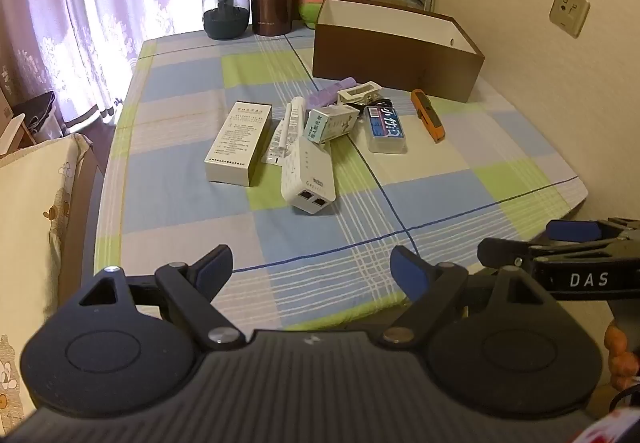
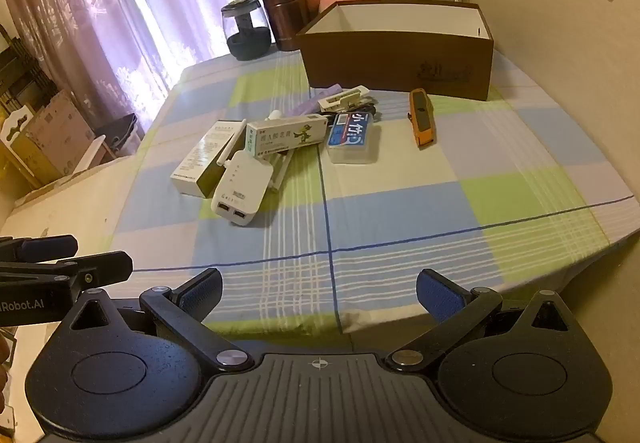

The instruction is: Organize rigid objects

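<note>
Left of the white router (image 1: pixel 307 179) lies the tall grey carton (image 1: pixel 239 142); behind the router leans a small medicine box (image 1: pixel 330 124), and right of it the clear blue-labelled case (image 1: pixel 386 131), then the orange knife (image 1: pixel 428 115). The brown box (image 1: pixel 396 57) stands beyond. Left gripper (image 1: pixel 312 271) and right gripper (image 2: pixel 319 293) hover nearer, fingers wide, holding nothing

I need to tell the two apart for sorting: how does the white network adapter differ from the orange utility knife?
The white network adapter is blocky with two ports facing the camera; the orange utility knife is slim and long. The adapter lies in the cluster, against the grey-white carton; the knife lies alone, to the right, nearer the brown box. Both rest flat on the checked cloth, outside the box.
</note>
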Demonstrator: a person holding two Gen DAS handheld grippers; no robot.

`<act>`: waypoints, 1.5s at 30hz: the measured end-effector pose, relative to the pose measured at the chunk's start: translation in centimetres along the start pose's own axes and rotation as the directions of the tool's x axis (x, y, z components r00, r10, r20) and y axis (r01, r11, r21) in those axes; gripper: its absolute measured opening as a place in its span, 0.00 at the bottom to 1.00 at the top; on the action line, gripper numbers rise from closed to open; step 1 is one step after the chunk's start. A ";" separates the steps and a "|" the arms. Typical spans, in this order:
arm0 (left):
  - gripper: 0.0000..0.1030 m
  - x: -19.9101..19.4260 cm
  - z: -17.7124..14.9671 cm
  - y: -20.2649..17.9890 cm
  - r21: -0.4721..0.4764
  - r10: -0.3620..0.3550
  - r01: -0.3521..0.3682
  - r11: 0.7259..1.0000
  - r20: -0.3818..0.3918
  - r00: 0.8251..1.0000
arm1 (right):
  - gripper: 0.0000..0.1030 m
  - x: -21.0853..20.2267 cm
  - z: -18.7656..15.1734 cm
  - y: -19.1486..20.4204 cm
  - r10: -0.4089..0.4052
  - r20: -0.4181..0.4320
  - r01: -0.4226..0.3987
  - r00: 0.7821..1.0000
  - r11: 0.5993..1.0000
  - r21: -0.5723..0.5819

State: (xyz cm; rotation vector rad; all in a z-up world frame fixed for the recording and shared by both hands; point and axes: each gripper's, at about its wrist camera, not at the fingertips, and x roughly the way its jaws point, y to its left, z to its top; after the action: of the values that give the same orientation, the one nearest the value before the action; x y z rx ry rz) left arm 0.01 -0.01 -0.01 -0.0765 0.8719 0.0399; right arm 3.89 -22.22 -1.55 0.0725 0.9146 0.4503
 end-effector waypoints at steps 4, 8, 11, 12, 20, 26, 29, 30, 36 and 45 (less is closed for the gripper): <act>0.81 0.1 0.0 0.0 -0.007 0.004 -0.004 1.000 -0.004 1.000 | 0.98 0.1 0.1 0.2 0.002 0.001 -0.002 1.000 1.000 -0.002; 0.81 0.0 0.1 -0.1 -0.010 0.008 -0.008 1.000 -0.004 1.000 | 0.98 0.2 0.0 0.3 0.001 0.004 -0.001 1.000 1.000 -0.006; 0.81 0.0 -0.2 0.5 -0.015 0.009 -0.009 1.000 -0.008 1.000 | 0.98 0.5 -0.2 0.5 -0.001 -0.001 0.001 1.000 1.000 -0.007; 0.81 0.0 -0.1 0.5 -0.016 0.009 -0.009 1.000 -0.008 1.000 | 0.98 0.5 -0.2 0.5 -0.002 -0.001 0.002 1.000 1.000 -0.006; 0.81 0.0 -0.1 0.5 -0.015 0.008 -0.008 1.000 -0.008 1.000 | 0.98 0.3 0.2 0.3 -0.002 -0.008 0.002 1.000 1.000 -0.010; 0.81 0.2 0.0 0.8 -0.019 0.009 -0.009 1.000 -0.011 1.000 | 0.98 0.5 0.4 0.4 -0.001 -0.010 0.001 1.000 1.000 -0.012; 0.81 0.2 0.2 0.9 -0.018 0.010 -0.010 1.000 -0.010 1.000 | 0.98 0.5 0.5 0.4 -0.001 -0.010 0.001 1.000 1.000 -0.013; 0.81 0.2 0.2 1.0 -0.019 0.010 -0.010 1.000 -0.010 1.000 | 0.98 0.5 0.4 0.4 -0.001 -0.010 0.001 1.000 1.000 -0.014; 0.81 0.4 0.4 1.2 -0.020 0.013 -0.014 1.000 -0.010 1.000 | 0.98 0.7 0.6 0.4 -0.001 -0.012 0.001 1.000 1.000 -0.017; 0.81 0.3 0.3 1.2 -0.019 0.013 -0.014 1.000 -0.010 1.000 | 0.98 1.0 0.9 0.5 -0.001 -0.018 0.000 1.000 1.000 -0.020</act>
State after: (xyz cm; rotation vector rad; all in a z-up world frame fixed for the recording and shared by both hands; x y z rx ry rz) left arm 0.36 1.20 -0.13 -0.0884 0.8816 0.0604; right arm 4.96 -21.26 -1.62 0.0497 0.9275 0.4602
